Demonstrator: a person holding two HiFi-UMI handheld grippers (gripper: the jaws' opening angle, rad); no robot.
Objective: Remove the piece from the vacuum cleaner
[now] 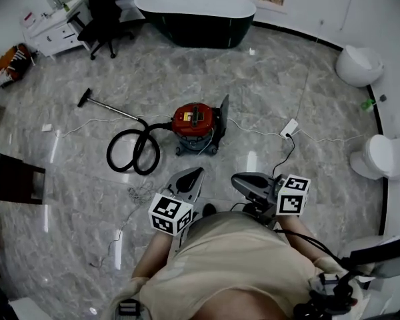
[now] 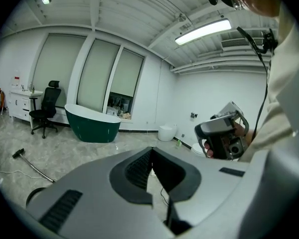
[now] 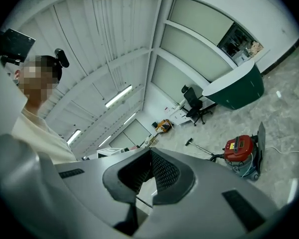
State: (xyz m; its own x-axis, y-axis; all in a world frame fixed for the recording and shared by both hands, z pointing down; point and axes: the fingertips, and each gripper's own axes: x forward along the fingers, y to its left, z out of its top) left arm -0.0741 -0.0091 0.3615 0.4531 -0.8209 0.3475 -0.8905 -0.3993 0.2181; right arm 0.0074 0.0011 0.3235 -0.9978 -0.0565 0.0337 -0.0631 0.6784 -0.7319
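You stand on a grey marble floor [image 1: 267,85] — it carries the red vacuum cleaner [image 1: 195,122], its black hose [image 1: 141,147] coiled alongside — and a dark green bathtub [image 1: 195,19].

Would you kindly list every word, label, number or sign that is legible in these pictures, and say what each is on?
No text here can be read.
Yellow label on the red vacuum cleaner: too small to read.
Marker cubes: black-and-white square patterns only, no letters.
Print on the orange bag: blurred, unreadable.
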